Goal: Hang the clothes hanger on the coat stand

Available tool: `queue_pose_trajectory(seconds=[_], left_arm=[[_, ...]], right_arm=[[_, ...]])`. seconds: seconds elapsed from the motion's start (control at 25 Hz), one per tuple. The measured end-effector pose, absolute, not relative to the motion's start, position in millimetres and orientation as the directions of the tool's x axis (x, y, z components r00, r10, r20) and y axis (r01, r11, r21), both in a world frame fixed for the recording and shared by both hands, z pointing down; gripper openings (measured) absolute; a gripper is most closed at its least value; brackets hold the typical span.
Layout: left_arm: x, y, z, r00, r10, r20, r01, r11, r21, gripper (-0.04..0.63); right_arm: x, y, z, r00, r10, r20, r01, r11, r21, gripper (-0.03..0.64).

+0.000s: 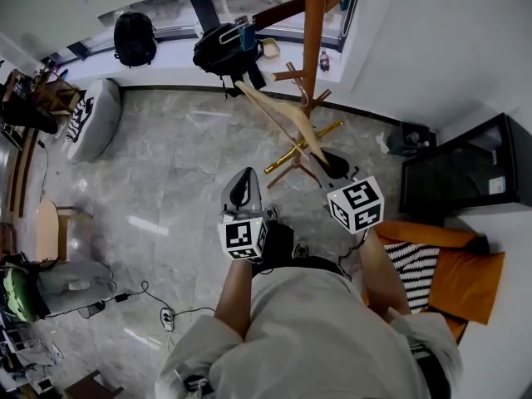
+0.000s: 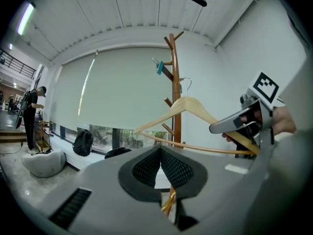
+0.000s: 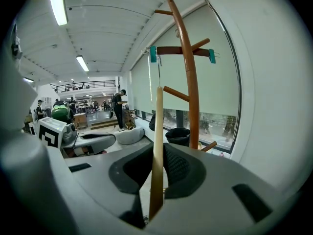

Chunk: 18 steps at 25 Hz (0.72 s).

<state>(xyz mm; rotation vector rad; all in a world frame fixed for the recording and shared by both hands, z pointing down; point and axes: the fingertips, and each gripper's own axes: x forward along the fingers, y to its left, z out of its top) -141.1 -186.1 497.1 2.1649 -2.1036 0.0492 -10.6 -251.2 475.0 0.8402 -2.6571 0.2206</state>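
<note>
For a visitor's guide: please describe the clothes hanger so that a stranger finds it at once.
Find the tall reddish-brown coat stand by the window. Just before it, the right gripper clamps a wooden clothes hanger. Its pale wood, triangular shape and metal hook set it apart from the stand's darker pegs.

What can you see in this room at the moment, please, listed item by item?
hanger: one, pale wood, clamped in right gripper
coat stand: one, brown wood, by the wall ahead
backpack: one, black, by the window
bag: one, black, by the window near the stand
beanbag: one, grey, floor at left
cabinet: one, black, at right
cushion: one, orange, lower right
left gripper: one, grey, shut, empty
right gripper: one, grey, shut on hanger
</note>
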Motion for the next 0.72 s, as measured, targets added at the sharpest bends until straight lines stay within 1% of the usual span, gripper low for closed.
queue_pose_trajectory(seconds=[0.36,0.72], left_arm=[[-161.8,-219.2,504.3,0.040,-0.992,0.121,-0.997,-0.031,0.076,0.009],[-170.8,-236.6,517.3,0.049,-0.987,0.154,-0.995,-0.036,0.089,0.009]], right_arm=[[-34.7,-283.5,486.5,-0.764,-0.510,0.396,-0.578,0.813,-0.068,0.046],[-43.6,-301.4,509.2,-0.753,-0.494,0.434,-0.586,0.804,-0.101,0.046]])
